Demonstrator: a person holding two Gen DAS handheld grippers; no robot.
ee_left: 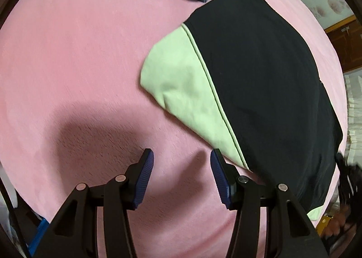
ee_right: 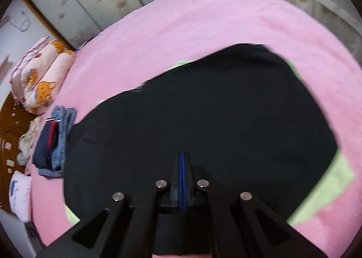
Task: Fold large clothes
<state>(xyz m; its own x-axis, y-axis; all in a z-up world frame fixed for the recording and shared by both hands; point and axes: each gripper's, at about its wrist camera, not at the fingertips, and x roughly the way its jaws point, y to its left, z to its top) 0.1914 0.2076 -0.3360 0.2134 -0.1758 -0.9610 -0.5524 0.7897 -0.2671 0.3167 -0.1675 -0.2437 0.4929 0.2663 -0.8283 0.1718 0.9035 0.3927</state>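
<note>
The left gripper (ee_left: 182,163) hovers with jaws apart and empty over a pink bed (ee_left: 79,65), the black and green garment (ee_left: 248,77) just right of it. The right gripper (ee_right: 182,158), jaws together, is above the same garment's black cloth.

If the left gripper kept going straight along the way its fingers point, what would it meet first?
Most likely the bare pink bed cover: the left gripper hangs open over its own shadow with nothing between the pads. The black and green garment lies just to its right, its green edge near the right finger, so depth leaves some doubt.
</note>
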